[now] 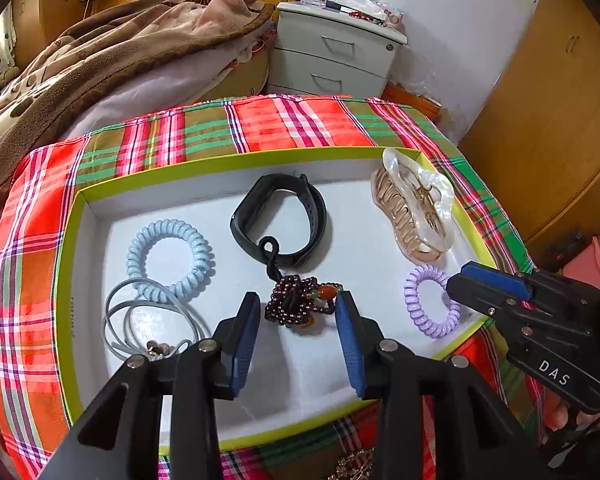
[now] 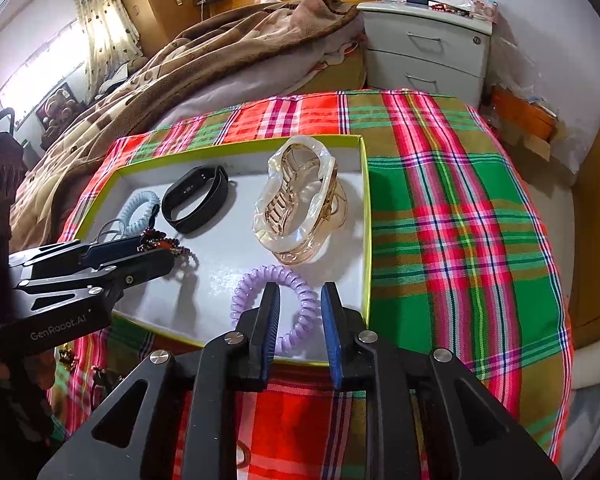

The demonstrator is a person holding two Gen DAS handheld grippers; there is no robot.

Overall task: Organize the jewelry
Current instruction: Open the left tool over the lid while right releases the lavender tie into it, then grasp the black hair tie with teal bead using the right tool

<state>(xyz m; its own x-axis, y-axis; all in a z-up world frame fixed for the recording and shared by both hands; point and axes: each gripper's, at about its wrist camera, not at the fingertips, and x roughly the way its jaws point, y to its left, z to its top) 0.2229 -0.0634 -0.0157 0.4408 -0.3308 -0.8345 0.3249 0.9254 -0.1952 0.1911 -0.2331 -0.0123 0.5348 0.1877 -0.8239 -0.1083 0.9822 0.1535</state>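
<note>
A white tray with a lime rim lies on the plaid cloth. In it are a dark red bead bracelet, a black wristband, a pale blue coil hair tie, a grey cord necklace, a pearly hair claw and a purple coil hair tie. My left gripper is open with its fingers on either side of the bead bracelet. My right gripper is open over the purple tie.
A plaid cloth covers the table. A bed with a brown blanket lies behind it, and a grey bedside cabinet stands at the back. A gold chain lies on the cloth in front of the tray.
</note>
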